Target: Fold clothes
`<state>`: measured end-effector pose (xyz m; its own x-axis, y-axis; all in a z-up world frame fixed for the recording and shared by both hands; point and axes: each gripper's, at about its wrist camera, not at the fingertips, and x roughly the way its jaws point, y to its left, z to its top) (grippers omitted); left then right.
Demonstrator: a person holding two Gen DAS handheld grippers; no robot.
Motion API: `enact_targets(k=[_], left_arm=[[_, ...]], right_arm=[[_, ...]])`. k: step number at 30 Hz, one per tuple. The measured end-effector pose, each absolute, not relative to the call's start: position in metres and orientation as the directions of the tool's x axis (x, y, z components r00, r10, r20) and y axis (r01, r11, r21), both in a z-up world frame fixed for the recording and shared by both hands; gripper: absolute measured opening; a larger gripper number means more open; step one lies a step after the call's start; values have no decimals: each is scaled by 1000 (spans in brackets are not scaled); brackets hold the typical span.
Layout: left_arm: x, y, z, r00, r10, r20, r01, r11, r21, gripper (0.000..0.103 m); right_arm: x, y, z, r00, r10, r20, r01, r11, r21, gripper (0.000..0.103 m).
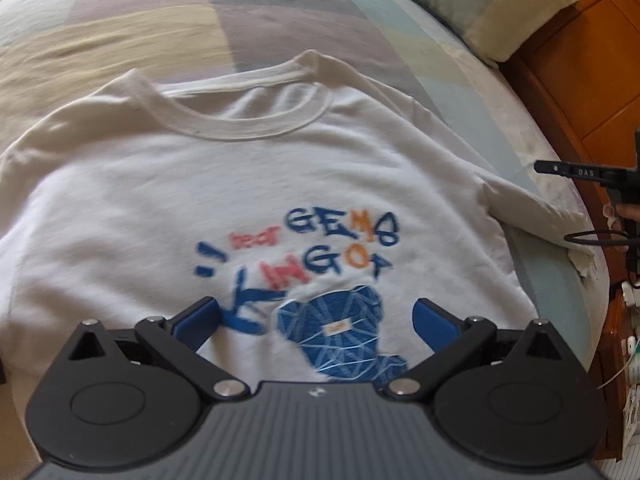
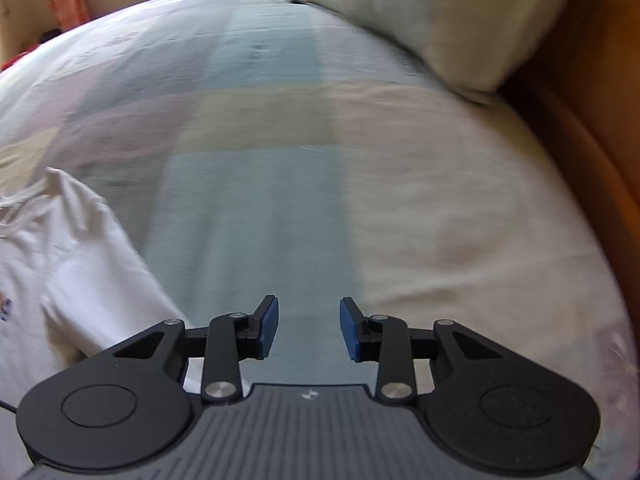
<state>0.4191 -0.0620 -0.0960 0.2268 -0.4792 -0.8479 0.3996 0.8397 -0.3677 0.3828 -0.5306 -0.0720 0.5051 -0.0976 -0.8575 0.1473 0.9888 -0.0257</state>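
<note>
The white T-shirt lies spread face-up on the bed, near the edge by the headboard, unfolded. Left gripper jaws wide, right gripper jaws narrower, both empty; all folding remains.

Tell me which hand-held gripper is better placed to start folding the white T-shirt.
Left, probably. The left hand-held gripper hangs open directly over the T-shirt print. The right hand-held gripper, also open, faces bare bedspread, with only the sleeve to its left.
</note>
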Motion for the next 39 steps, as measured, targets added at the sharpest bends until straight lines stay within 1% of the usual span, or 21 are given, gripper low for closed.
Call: enact_targets(k=[5,12,16,18,20,25,29,30,32,35,39], left_arm=[[420,-85,-93,190,-489,-851,453,813,-366,102],[417,-113,-99,147,-470,-870,493,797,-348,102],[416,-124,-99,136,-463,-876,512,790,-338,102],[415,-129,-100,130,-455,-881,524,786,-328,102],[415,-132,-100,124,-448,-886,535,782,-320,102],[413,-137,-100,110,-430,-896,560,772,-302,102],[411,-141,-100,105,-412,-905,583,763,-280,102],[411,-142,-100,105,-407,-908,589,761,-273,102],[409,-144,-100,104,-397,-912,602,755,-259,102],[407,-146,-101,104,-390,-915,613,750,-250,102],[406,-146,-101,105,-388,-916,614,749,-247,102]], right_arm=[[348,-571,-76,449,-177,-876,260,964,-61,39],[320,-618,-85,365,-213,-906,348,934,-80,39],[303,-645,-81,354,-244,-903,454,889,-62,39],[292,-655,-84,359,-217,-908,501,865,-8,39],[281,-656,-88,368,-162,-916,510,858,53,39],[259,-624,-93,365,-22,-931,451,879,156,40],[243,-583,-91,312,48,-949,350,923,161,44],[240,-575,-91,304,74,-950,328,928,177,48],[237,-561,-91,254,138,-957,277,938,208,47],[231,-549,-81,228,152,-962,198,960,199,47],[221,-558,-58,301,172,-938,215,946,243,49]])
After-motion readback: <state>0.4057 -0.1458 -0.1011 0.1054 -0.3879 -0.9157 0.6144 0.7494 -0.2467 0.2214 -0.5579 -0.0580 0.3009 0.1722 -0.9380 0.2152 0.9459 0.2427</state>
